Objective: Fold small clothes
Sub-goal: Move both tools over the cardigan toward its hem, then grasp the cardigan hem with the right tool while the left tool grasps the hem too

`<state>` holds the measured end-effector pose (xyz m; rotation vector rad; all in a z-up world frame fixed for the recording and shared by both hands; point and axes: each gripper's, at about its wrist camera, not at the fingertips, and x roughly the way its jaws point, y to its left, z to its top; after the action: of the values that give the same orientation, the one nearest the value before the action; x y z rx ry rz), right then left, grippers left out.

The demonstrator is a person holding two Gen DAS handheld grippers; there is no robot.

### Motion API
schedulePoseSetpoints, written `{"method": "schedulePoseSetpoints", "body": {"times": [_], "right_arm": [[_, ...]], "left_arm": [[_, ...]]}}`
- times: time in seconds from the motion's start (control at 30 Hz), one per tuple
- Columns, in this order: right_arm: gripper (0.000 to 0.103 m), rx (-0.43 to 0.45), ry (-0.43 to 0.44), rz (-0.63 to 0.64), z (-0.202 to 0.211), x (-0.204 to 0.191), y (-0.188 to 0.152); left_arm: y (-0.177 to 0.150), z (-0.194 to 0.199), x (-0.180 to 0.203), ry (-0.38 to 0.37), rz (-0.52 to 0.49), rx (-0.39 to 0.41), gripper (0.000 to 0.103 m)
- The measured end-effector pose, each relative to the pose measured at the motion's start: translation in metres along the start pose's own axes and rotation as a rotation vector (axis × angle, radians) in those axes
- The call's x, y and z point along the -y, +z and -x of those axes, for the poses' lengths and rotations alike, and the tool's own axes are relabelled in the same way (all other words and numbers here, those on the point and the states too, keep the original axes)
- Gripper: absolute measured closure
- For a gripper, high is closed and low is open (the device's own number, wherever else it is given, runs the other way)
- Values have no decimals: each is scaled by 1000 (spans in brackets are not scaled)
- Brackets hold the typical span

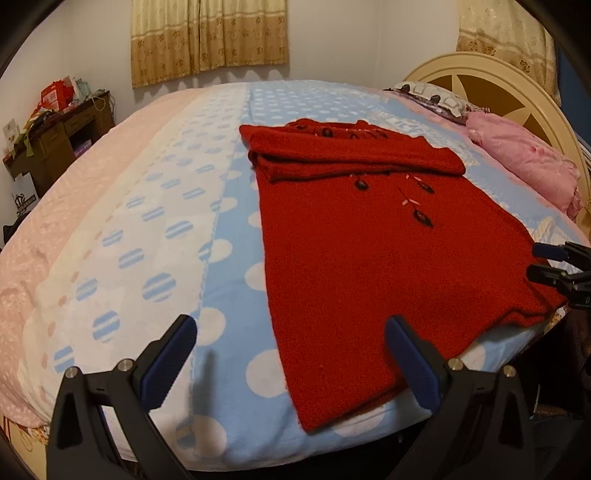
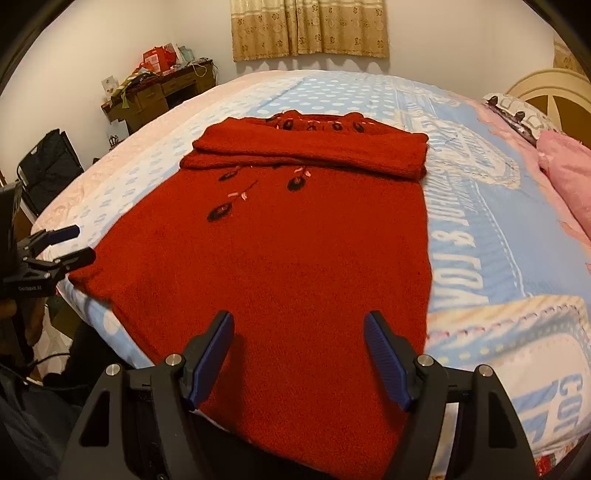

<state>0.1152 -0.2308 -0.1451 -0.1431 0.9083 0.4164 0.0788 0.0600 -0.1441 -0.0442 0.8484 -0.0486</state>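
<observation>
Down at the bottom of the left wrist view, the left gripper [image 1: 291, 354] stands with its jaws spread wide and nothing between them; one blue-padded finger hangs over the blanket [image 1: 229, 229], the other over the near left edge of the sweater [image 1: 351, 258]. At the right edge of that same frame the right gripper [image 1: 543, 262] pokes in, just beside the sweater's lower right corner.

In the right wrist view the right gripper [image 2: 299, 354] sits at the bottom centre, jaws also apart and gripping nothing, with the sweater's [image 2: 280, 258] hem showing between the fingers. Whether the pads touch the knit cannot be told. At the left edge of this frame the left gripper [image 2: 74, 245] shows near the sweater's lower left corner.

The red sweater lies flat in the middle of both frames, hem toward the cameras and near the bed's near edge, collar toward the top. Both sleeves are folded across the chest, forming a band in the upper part of the garment. Dark flower shapes with pink stems dot the front below that band and along the collar.

Under it spreads a light blue blanket with white dots. A pink pillow [image 1: 524, 158] lies at the right, against a cream headboard [image 1: 491, 77]. Curtains [image 2: 310, 29] hang at top centre, and a cluttered desk [image 2: 159, 92] stands at upper left.
</observation>
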Motion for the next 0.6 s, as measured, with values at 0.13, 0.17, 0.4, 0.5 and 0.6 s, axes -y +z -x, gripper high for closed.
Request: {"method": "schedulePoseSetpoints", "body": {"times": [0.13, 0.17, 0.4, 0.5, 0.6], "right_arm": [[29, -5, -9, 6, 0, -2, -9], [29, 0, -20, 17, 1, -3, -12], [29, 9, -31, 10, 12, -2, -24], [29, 14, -33, -9, 21, 3, -31], [29, 19, -24, -44, 30, 12, -37]], "left_arm": [[-5, -4, 3, -21, 5, -23, 0], [-7, -5, 4, -25, 3, -29, 0], [-11, -9, 5, -59, 33, -49, 0], [-13, -7, 5, -73, 41, -45, 0], [-14, -8, 5, -76, 48, -48, 0]]}}
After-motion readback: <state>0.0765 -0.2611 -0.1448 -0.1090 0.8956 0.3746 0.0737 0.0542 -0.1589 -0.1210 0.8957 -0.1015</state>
